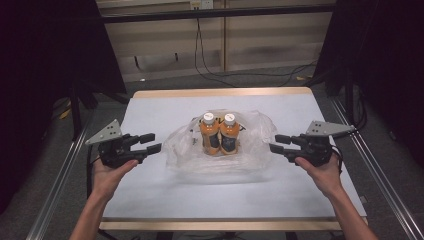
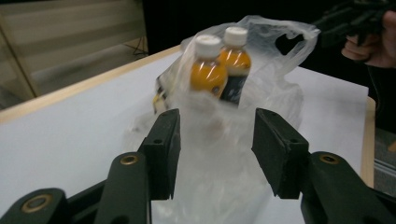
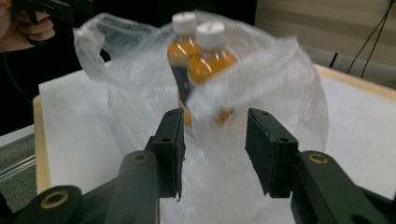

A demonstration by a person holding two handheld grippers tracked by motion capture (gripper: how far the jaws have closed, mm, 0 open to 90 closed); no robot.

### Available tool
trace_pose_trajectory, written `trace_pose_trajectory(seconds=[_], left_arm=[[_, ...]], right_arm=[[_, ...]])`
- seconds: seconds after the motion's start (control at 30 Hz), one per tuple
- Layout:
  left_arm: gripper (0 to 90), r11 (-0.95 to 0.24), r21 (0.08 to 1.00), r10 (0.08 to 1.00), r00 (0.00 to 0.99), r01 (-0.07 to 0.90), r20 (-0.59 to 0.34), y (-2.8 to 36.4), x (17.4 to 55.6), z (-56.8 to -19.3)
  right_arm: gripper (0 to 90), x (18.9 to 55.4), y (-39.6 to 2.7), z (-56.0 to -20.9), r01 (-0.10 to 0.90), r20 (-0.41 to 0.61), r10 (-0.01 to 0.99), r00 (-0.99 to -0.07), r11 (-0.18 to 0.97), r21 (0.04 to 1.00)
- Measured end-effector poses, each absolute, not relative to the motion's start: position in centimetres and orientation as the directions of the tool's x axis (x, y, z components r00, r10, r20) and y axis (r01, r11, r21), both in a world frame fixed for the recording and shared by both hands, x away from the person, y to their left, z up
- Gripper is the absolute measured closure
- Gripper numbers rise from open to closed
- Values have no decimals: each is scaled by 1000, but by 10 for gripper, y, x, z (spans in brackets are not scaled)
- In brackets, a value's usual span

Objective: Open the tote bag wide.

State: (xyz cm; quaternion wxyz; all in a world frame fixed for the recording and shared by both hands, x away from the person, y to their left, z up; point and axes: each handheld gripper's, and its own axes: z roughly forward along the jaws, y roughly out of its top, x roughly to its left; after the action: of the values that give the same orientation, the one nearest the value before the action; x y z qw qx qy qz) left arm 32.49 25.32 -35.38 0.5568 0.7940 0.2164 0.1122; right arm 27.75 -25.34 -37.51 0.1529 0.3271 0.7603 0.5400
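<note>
Left gripper [image 1: 152,142] sits well left of the bag [image 1: 255,131], jaws parted, gripping nothing (from its own view the film only shows beyond the gap, no pinch).

Bag is mid-table, slumped open around two orange drink bottles [image 1: 219,134] standing upright, touching, white caps up.

Right gripper [image 1: 278,143] is just right of the bag, jaws likewise released, empty.

Risks, my read:
- Thin film is slippery; a shallow pinch on one handle could slide out or tear.
- Uneven pull from the two sides could tip the bottles against each other and topple them.
- Jaw clipping a bottle through the film.

Labels: dark band on each bottle, text too blurred to read.
</note>
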Motion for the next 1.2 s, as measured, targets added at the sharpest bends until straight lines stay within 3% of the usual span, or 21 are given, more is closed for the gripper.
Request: trace_pose_trajectory(seconds=[0.2, 0.3, 0.37, 0.53, 0.67, 0.97, 1.1, 1.2], left_arm=[[630, -345, 925, 401, 916, 159, -8, 224, 337, -333], [769, -440, 886, 353, 935, 144, 23, 193, 353, -335], [815, -483, 863, 349, 936, 146, 37, 183, 358, -338], [794, -606, 780, 318, 946, 156, 57, 153, 375, -353], [803, -724, 673, 276, 958, 151, 82, 132, 387, -384], [720, -779, 593, 309, 947, 203, 82, 123, 404, -422], [668, -825, 524, 292, 954, 210, 76, 116, 414, -443], [612, -840, 496, 284, 957, 221, 55, 117, 418, -453]], right_arm=[[661, 291, -247, -352, 309, 96, 637, -765, 231, 923], [746, 310, -236, -341, 309, 86, 622, -779, 260, 915], [798, 321, -227, -337, 310, 76, 612, -787, 287, 906], [807, 342, -210, -340, 332, 54, 593, -804, 371, 867], [839, 368, -190, -367, 394, 32, 571, -820, 523, 756], [771, 392, -173, -414, 437, 15, 552, -834, 644, 628], [676, 400, -167, -434, 452, 10, 536, -844, 702, 551], [544, 405, -169, -445, 468, 18, 537, -844, 719, 514]])
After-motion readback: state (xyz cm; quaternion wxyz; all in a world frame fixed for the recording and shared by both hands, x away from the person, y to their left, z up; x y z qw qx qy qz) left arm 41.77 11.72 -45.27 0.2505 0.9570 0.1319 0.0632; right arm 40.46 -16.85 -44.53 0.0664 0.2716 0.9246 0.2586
